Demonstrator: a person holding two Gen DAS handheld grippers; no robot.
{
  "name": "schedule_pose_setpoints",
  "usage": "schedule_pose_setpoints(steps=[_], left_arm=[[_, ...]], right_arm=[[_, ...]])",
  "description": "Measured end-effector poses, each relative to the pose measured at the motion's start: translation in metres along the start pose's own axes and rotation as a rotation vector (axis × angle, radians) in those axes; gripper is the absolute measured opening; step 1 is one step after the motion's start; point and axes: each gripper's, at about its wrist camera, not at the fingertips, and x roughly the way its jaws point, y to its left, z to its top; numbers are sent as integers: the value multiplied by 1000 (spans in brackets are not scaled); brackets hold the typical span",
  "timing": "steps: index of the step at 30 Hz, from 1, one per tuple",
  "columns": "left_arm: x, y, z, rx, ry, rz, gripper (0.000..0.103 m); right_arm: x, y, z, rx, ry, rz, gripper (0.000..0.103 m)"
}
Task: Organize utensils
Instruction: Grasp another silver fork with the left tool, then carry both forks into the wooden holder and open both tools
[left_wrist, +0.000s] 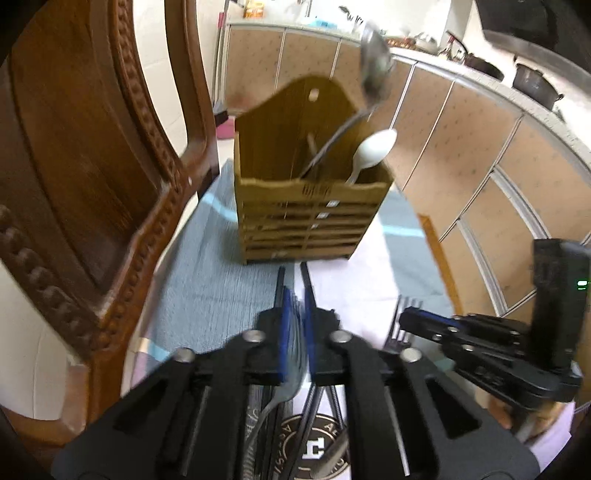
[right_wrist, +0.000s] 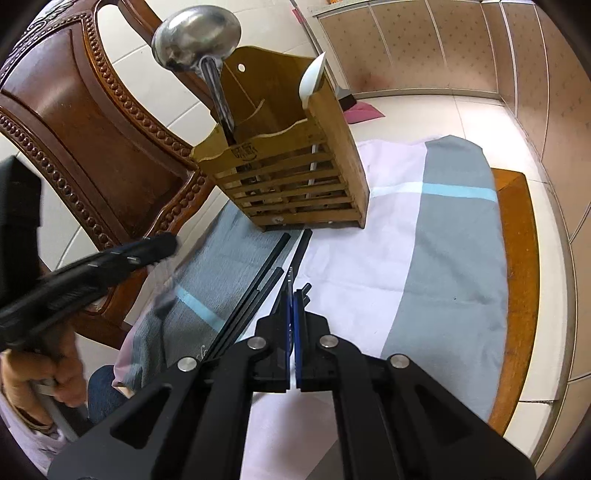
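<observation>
the fork (left_wrist: 280, 397) sits pinched between the blue pads of the left gripper (left_wrist: 295, 306), tines towards twelve o'clock and handle trailing to six o'clock under the jaws. it is blurred, and it looks clear of the cloth (left_wrist: 207, 280). it reads as thin, stiff steel: light, hard, smooth enough to swivel in a pinch. a hold at the neck, flat faces against the pads, looks safest to me, and that is roughly where the pads press.

the right gripper (right_wrist: 293, 302) is closed too, with fine silver tines poking out at its twelve o'clock, so it seems to clamp a second fork (right_wrist: 290, 275) edge-on. i cannot see that fork's handle.

black chopsticks (right_wrist: 258, 295) lie on the cloth at ten o'clock of the right gripper, tips reaching toward the holder. they are slim, rigid and liable to roll.

the wooden holder (right_wrist: 295, 184) stands upright at twelve o'clock, slatted in front and split into two bays. in the right wrist view the left bay carries a steel ladle (right_wrist: 195, 37), bowl up and leaning to eleven o'clock. the right bay has a white plastic spoon (right_wrist: 312, 81) against its outer wall. both bays look roomy enough for forks.

a carved wooden chair (right_wrist: 74, 110) rises at nine o'clock, and a hand (right_wrist: 55, 369) grips the left tool at eight.
</observation>
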Motion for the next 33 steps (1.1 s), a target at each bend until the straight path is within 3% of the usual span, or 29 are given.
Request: schedule_pose_setpoints(steps=[7,14,20,27,31,33], left_arm=[[-14,-2,-6,11,1,-17,2],[-35,-7,-4,20,-66,-52,1],[-61,1,7,-26,-185,-119,1],[-77,12,10,-69,-238,-151,1],[-87,16,13,-79,-265,-164,1],[-94,17,17,-85,-279,-176,1]], right_arm=[[-1,2,0,-3,-11,-1,3],[-15,8,3,-18,-58,-42,3],[-56,32,11,-120,-210,-178,3],[-83,51,15,-193,-347,-355,3],[-81,69,15,-325,-395,-561,2],[-75,74,16,-376,-394,-624,2]])
